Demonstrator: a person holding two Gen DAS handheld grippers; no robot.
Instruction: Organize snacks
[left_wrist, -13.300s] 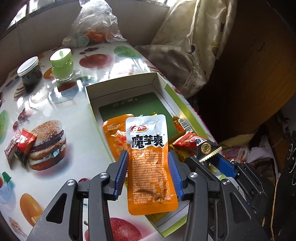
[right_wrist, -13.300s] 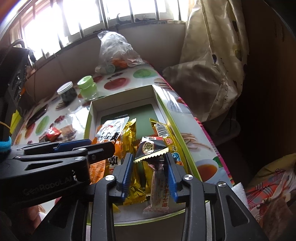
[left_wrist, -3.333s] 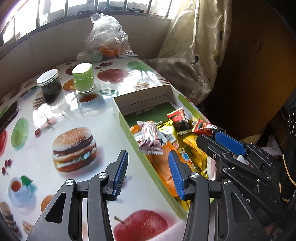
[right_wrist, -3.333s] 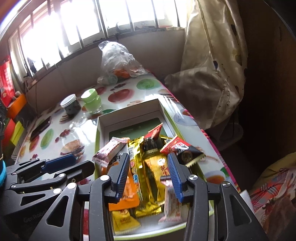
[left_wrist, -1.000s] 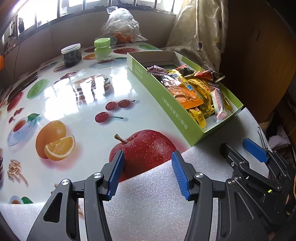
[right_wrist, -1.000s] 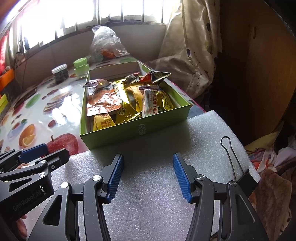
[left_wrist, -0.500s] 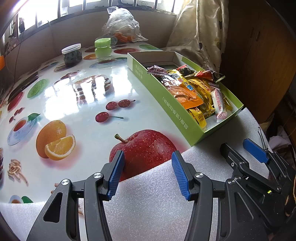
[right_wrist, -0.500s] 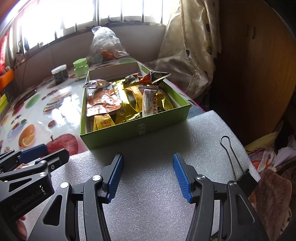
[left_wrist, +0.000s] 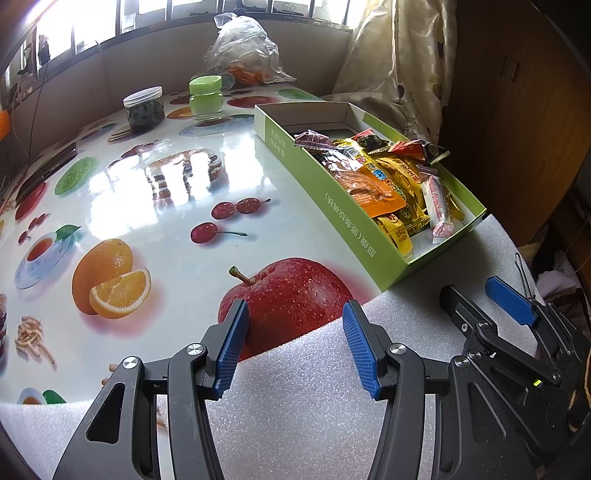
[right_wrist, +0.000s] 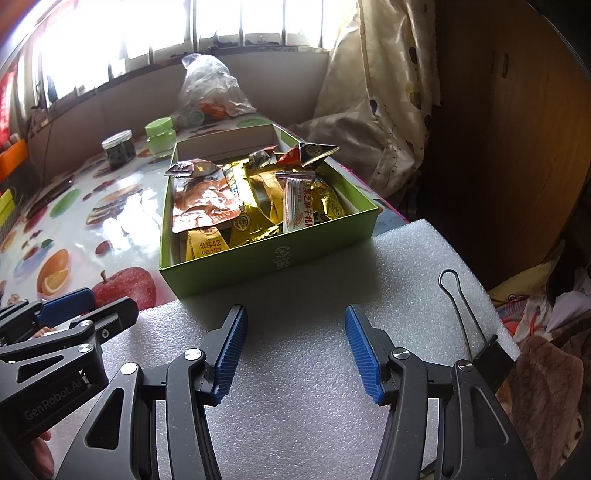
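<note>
Resting low over a white foam sheet (left_wrist: 314, 413) at the bottom of the frame, the left gripper (left_wrist: 295, 347) has its blue pads spread wide with nothing between them. The right gripper (right_wrist: 295, 350) sits the same way in its own view, jaws far apart and empty, above the same foam sheet (right_wrist: 295, 406). In the left wrist view the right gripper (left_wrist: 491, 306) shows at the lower right; in the right wrist view the left gripper (right_wrist: 85, 306) shows at the lower left. A black binder clip (right_wrist: 489, 356) lies on the foam at the right.

Just past the foam's far edge, at mid-frame, stands the green box (right_wrist: 273, 258), its near end resting on the foam. Inside it the snacks (right_wrist: 258, 199) lie heaped: an orange pouch (right_wrist: 203, 206) at the left, yellow packets (right_wrist: 255, 218) in the middle, a white and red bar (right_wrist: 301, 210) at the right, small dark and red wrappers toward the far end. In the left wrist view the box (left_wrist: 332, 199) runs up the right of centre.

A fruit-printed tablecloth (left_wrist: 147, 221) covers the table. Farther off, in the upper left, stand a dark jar (left_wrist: 143, 108) and a green jar (left_wrist: 205, 98), well apart from the box. A clear plastic bag (left_wrist: 242, 51) sits beyond them at the top, and a curtain (left_wrist: 399, 62) hangs in the upper right.
</note>
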